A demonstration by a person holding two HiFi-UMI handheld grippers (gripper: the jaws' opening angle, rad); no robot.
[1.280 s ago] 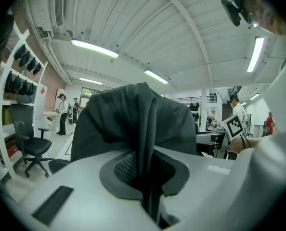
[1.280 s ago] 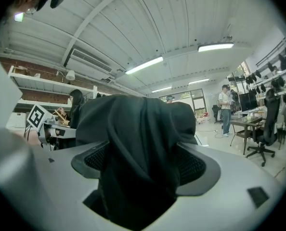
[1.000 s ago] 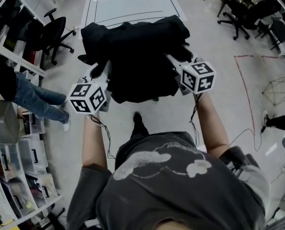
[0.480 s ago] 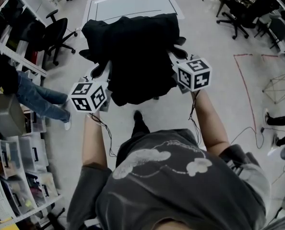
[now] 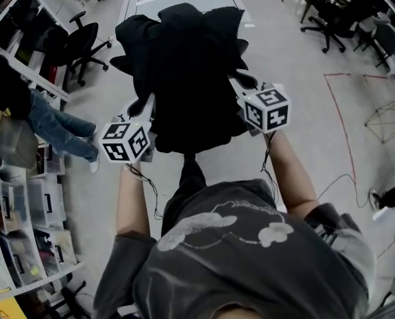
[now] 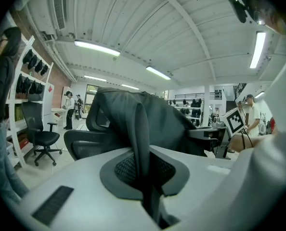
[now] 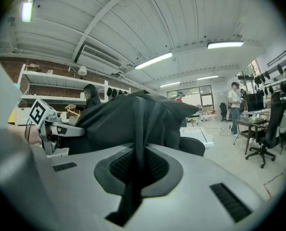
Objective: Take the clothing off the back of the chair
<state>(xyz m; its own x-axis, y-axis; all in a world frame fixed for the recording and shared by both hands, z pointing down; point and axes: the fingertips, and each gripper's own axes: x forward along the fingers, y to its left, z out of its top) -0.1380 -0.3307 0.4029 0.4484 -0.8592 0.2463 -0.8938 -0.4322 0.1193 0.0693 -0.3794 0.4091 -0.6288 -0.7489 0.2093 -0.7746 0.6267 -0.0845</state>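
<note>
A black garment [image 5: 177, 72] hangs bunched between my two grippers in the head view and hides most of the chair under it. My left gripper [image 5: 144, 106] is shut on the cloth's left edge. My right gripper [image 5: 241, 86] is shut on its right edge. In the left gripper view a fold of the garment [image 6: 142, 129] runs down between the closed jaws, with the black chair [image 6: 83, 141] showing behind it. The right gripper view has the garment [image 7: 139, 129] pinched the same way, and a curved chair part [image 7: 203, 146] sits beyond.
A white mat [image 5: 144, 5] lies on the floor ahead. Black office chairs stand at the left [image 5: 78, 45] and the far right [image 5: 330, 25]. Shelves with bins [image 5: 18, 198] line the left side, beside a person in jeans [image 5: 58, 121]. Red tape [image 5: 344, 131] marks the floor.
Both grippers have moved forward with the garment, which now stands higher and more bunched and covers more of the white mat. The person in jeans has shifted along the left edge.
</note>
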